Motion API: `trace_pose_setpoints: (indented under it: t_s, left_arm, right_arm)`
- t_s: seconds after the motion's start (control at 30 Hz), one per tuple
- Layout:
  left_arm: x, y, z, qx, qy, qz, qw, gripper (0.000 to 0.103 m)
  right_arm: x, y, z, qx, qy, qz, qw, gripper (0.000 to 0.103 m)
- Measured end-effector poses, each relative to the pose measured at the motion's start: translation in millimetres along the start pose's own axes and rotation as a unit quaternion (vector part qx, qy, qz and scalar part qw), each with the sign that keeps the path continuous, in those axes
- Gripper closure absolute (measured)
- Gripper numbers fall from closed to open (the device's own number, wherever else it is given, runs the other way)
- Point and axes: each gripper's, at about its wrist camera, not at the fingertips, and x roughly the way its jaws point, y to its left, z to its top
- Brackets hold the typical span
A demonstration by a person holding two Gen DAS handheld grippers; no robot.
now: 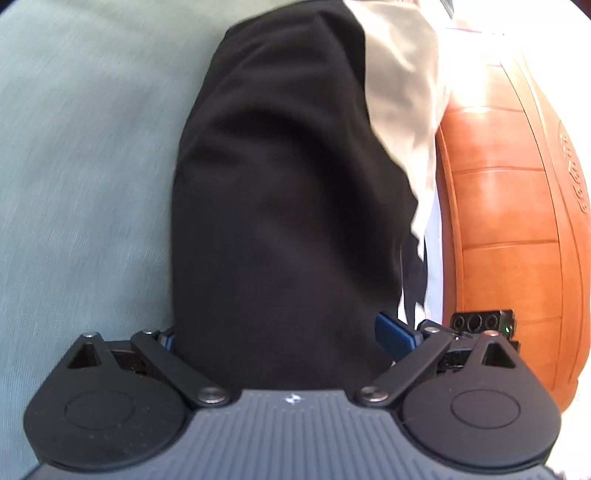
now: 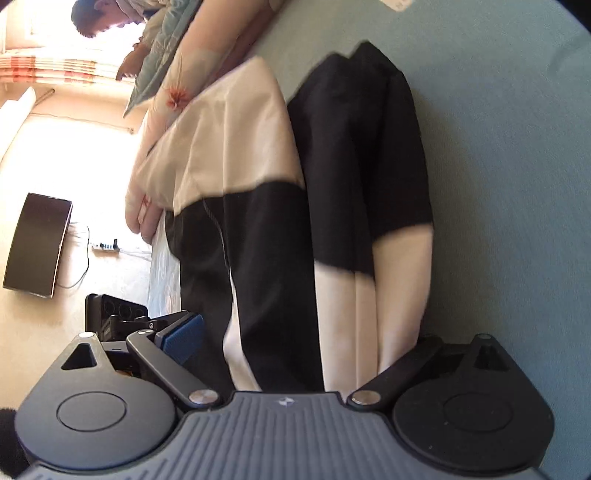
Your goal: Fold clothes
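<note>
A black and cream colour-block garment [image 1: 280, 177] lies on a pale green bed sheet [image 1: 81, 155]. In the left wrist view its black part fills the gap of my left gripper [image 1: 280, 332], whose blue pads [image 1: 393, 334] stand wide apart, open. In the right wrist view the same garment [image 2: 354, 155] runs away from my right gripper [image 2: 303, 339] in black and cream bands. That gripper is open too; one blue pad [image 2: 184, 332] shows at the left and the other finger is hidden under the cloth. Each gripper sees the other beside it.
An orange wooden bed frame [image 1: 502, 206] borders the sheet on the right of the left wrist view. Beyond the bed edge lie a floral quilt [image 2: 173, 85], a dark flat screen [image 2: 37, 243] and a power strip [image 2: 105, 248] on the floor. A person [image 2: 92, 18] is at the far top left.
</note>
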Motion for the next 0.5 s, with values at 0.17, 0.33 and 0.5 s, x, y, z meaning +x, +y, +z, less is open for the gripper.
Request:
trace_pose_setpoints:
  t_s: [0.17, 0.33, 0.5]
  left_arm:
    - [-1.6, -17.8, -8.0, 0.045, -0.006, 0.055, 0.9974, 0.026]
    - [0.6, -39.8, -13.3, 0.060, -0.024, 0.106, 0.9923, 0.038]
    - [-0.3, -58.1, -21.8, 0.076, -0.041, 0.124, 0.9885, 0.046]
  right_arm:
    - [1.9, 14.7, -1.7, -0.024, 0.002, -0.061, 0.998, 0.033]
    - [5.9, 32.1, -5.9, -0.052, -0.002, -0.127, 0.991, 0.046]
    - [8.5, 51.8, -15.6, -0.086, -0.016, -0.184, 0.979, 0.055]
